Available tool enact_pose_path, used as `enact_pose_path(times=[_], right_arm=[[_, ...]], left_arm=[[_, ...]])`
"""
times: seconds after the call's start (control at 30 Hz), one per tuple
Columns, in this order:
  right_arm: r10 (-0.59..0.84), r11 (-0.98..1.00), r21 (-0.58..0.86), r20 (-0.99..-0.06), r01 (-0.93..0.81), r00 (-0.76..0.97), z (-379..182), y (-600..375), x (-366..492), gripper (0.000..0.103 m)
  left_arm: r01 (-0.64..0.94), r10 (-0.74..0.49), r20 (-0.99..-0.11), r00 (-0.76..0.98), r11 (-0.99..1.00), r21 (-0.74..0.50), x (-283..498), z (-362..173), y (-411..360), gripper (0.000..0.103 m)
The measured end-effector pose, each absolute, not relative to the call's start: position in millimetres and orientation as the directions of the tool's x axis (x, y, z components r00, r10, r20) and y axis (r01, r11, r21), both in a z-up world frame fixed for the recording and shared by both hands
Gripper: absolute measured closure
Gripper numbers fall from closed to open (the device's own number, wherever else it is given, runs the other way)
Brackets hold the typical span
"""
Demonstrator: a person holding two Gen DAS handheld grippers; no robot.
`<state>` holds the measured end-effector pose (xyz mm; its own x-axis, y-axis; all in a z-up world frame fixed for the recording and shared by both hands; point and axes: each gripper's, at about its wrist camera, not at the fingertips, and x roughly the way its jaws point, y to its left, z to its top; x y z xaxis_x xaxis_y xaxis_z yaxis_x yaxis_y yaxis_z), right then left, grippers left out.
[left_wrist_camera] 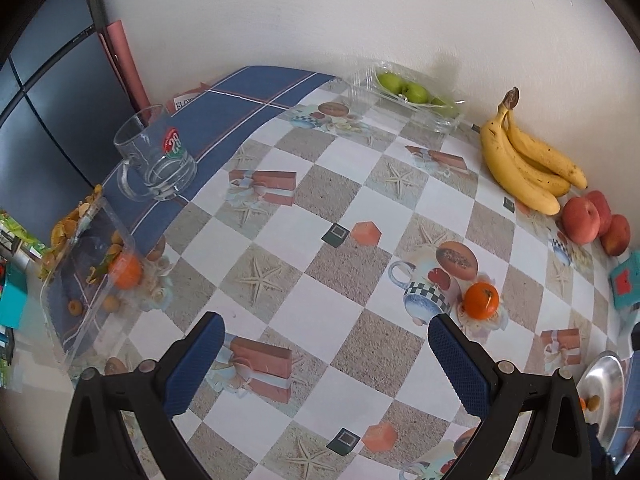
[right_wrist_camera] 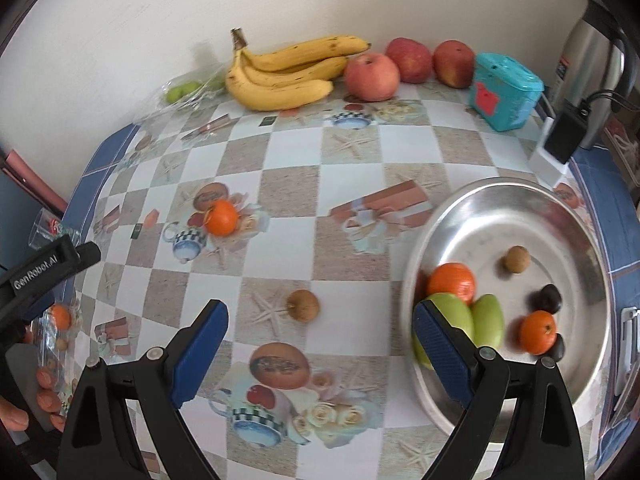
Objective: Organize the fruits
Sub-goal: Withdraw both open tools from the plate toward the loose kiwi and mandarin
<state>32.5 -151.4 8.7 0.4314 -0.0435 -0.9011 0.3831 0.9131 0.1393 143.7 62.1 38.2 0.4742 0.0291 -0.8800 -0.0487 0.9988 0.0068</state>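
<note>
In the right wrist view my right gripper (right_wrist_camera: 320,311) is open above the table. A small brown longan (right_wrist_camera: 303,305) lies on the cloth in line with the gap, and neither pad touches it. Just right of the gripper a steel plate (right_wrist_camera: 508,196) holds two tangerines (right_wrist_camera: 452,282), green apples (right_wrist_camera: 486,320), another longan (right_wrist_camera: 517,259) and dark fruits (right_wrist_camera: 546,298). A loose tangerine (right_wrist_camera: 221,217) sits further left on the table. In the left wrist view my left gripper (left_wrist_camera: 324,322) is open and empty, with that tangerine (left_wrist_camera: 482,300) just past its right finger.
Bananas (right_wrist_camera: 288,72) and red apples (right_wrist_camera: 372,76) line the wall, with a teal box (right_wrist_camera: 506,92), a kettle (right_wrist_camera: 592,60) and a charger (right_wrist_camera: 560,140) to their right. Far left are a glass mug (left_wrist_camera: 156,156), a clear box (left_wrist_camera: 90,280) holding peels and a tangerine, and bagged green apples (left_wrist_camera: 416,92).
</note>
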Motion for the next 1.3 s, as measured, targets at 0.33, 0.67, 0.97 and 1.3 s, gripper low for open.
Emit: enact_pose_path(times=[0.33, 0.67, 0.97, 1.3], right_arm=[[-0.025, 0.931, 0.133, -0.907, 0.34, 0.421, 0.8, -130.7, 46.2, 0.009], [-0.006, 0.927, 0.131, -0.931, 0.351, 0.364, -24.4, -134.0, 51.2, 0.009], [0.004, 0.932, 0.128, -0.939, 0.34, 0.343, -46.1, -133.9, 57.4, 0.009], [-0.033, 0.944, 0.081, -0.941, 0.32, 0.336, -61.3, -131.7, 61.5, 0.009]], left_arm=[[-0.025, 0.001, -0.897, 0.442, 1.0, -0.011, 144.9, 27.7, 58.1, 0.0], [0.041, 0.028, -0.927, 0.374, 0.998, 0.046, 142.0, -7.5, 33.2, 0.0], [0.066, 0.031, -0.947, 0.318, 0.996, 0.055, 142.2, -29.8, 24.8, 0.0], [0.074, 0.024, -0.949, 0.314, 0.996, 0.05, 142.5, -31.8, 21.1, 0.0]])
